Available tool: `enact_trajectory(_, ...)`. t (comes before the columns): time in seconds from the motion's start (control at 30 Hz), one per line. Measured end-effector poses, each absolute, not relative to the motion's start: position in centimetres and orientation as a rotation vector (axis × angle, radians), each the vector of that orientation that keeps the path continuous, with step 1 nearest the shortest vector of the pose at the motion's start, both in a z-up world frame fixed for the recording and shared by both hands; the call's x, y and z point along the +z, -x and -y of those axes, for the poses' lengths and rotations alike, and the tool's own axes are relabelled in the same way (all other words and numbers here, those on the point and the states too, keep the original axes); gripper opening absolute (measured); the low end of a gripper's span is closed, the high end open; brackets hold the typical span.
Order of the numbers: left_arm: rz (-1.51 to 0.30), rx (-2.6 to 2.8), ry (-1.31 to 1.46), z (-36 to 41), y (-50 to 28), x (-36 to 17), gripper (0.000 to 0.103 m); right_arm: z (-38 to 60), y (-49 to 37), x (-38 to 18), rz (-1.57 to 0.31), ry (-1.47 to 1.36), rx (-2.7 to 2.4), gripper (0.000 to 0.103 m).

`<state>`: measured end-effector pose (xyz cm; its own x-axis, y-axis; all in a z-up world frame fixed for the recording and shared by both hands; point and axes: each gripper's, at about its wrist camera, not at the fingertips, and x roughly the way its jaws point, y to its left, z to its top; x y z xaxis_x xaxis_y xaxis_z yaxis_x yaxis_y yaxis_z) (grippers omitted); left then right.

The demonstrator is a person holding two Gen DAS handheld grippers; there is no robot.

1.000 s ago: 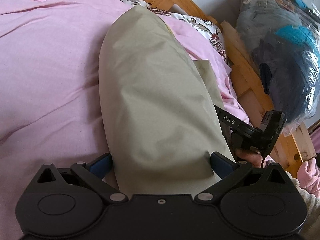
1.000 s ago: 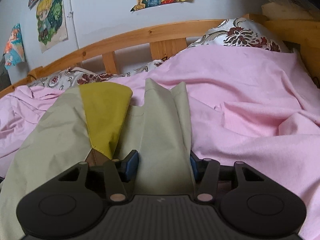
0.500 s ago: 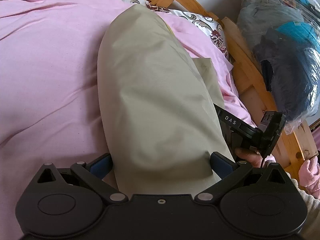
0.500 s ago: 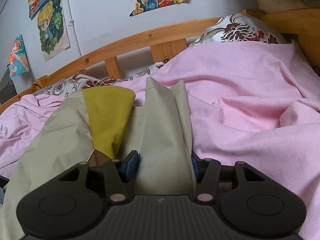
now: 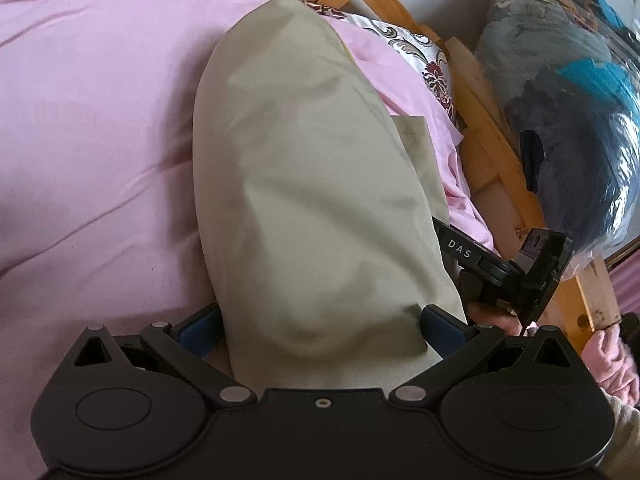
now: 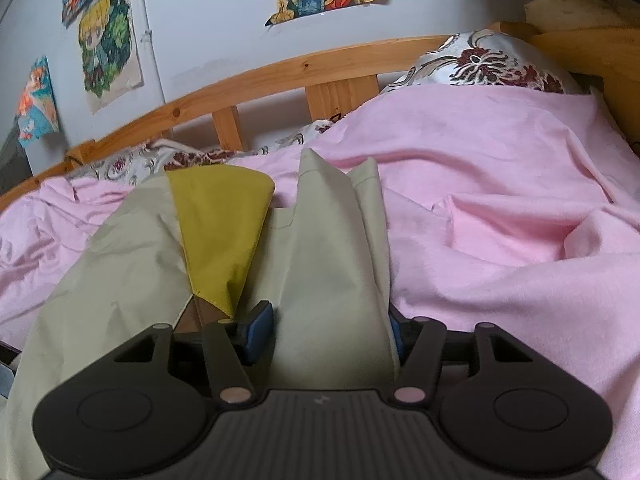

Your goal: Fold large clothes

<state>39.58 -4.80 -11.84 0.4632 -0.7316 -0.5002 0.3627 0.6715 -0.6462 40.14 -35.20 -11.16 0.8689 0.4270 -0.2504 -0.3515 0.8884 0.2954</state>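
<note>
Now khaki garment [image 6: 332, 280] between right tool [image 6: 326, 332]

Your garment [image 5: 312, 184] lies on the bedsheet [image 5: 100, 140], running away from you toward the headboard [image 6: 280, 68]. Its near end sits between the fingers of your left gripper [image 5: 320, 320]; another fold sits inside your right gripper [image 6: 328, 336]. The patterned pillow [image 6: 488, 64] lies behind the sheet, against the headboard. A bag of clothes [image 5: 568, 100] stands right of the bed frame [image 5: 492, 140].
</note>
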Motion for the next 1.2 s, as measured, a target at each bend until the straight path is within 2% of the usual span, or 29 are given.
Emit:
enact_trajectory(0.07,-0.841,-0.707,0.487,4.9,-39.6,-11.8,0.102,34.6,-40.0,-10.6,-0.337,-0.215,0.390,0.055)
enact_trajectory(0.13,-0.821,-0.705,0.463,5.1,-39.2,-11.6,0.100,34.0,-39.7,-9.9,-0.363,-0.194,0.380,0.025)
enact_trajectory(0.23,-0.806,-0.696,0.456,5.2,-39.0,-11.2,0.093,33.0,-38.9,-8.8,-0.402,-0.177,0.373,0.010)
enact_trajectory(0.47,-0.824,-0.660,0.438,5.1,-38.5,-9.4,0.072,32.3,-37.2,-5.5,-0.417,-0.232,0.382,0.006)
enact_trajectory(0.57,-0.843,-0.669,0.452,4.1,-38.6,-8.4,0.068,32.0,-36.1,-3.4,-0.402,-0.253,0.409,0.006)
enact_trajectory(0.83,-0.802,-0.656,0.352,-1.9,-38.7,-2.7,0.068,29.8,-34.7,2.4,-0.369,-0.373,0.504,0.006)
enact_trajectory(0.97,-0.774,-0.585,0.304,-6.0,-39.2,-0.5,0.068,27.9,-35.9,3.5,-0.360,-0.432,0.558,0.006)
enact_trajectory(1.07,-0.779,-0.520,0.298,-8.3,-40.0,-0.3,0.068,25.3,-38.0,3.9,-0.356,-0.473,0.601,0.006)
enact_trajectory(1.2,-0.820,-0.445,0.312,-10.3,-41.0,-3.0,0.069,21.4,-41.0,2.8,-0.379,-0.472,0.630,0.007)
